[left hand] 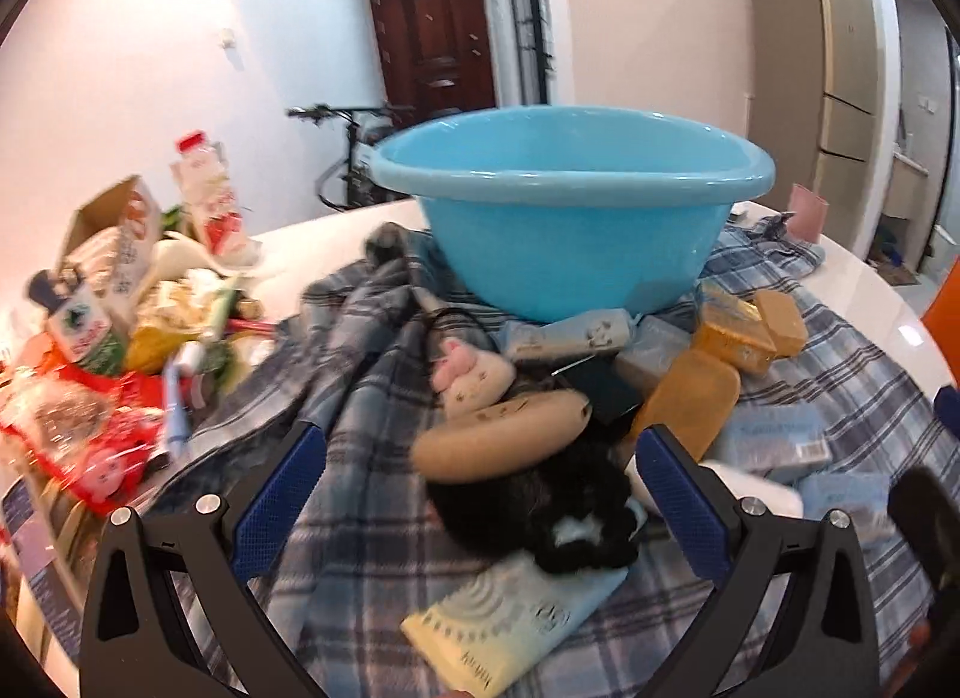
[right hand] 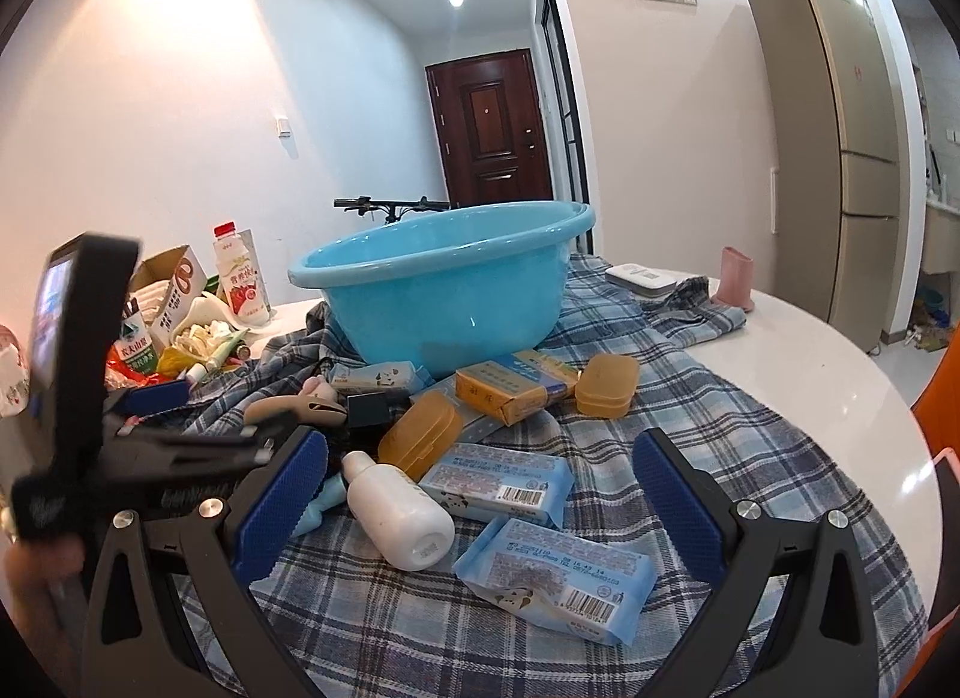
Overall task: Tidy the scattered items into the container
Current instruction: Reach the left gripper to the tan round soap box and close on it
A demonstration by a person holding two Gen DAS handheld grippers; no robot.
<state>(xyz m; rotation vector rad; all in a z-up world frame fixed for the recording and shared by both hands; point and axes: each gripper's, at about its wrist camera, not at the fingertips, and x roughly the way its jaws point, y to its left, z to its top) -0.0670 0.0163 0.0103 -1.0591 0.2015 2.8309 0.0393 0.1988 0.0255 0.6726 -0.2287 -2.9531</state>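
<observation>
Upright blue basin [right hand: 444,302], white bottle [right hand: 399,512] lying, blue packets [right hand: 555,575] scattered nearby

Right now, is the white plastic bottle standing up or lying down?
Lying down. The white plastic bottle rests on its side on the blue plaid cloth, its flat base facing the right wrist camera.

Brown door [right hand: 489,128], fridge [right hand: 840,140], bicycle [left hand: 354,158].

Both wrist views face the blue basin [left hand: 570,206] closely.
</observation>
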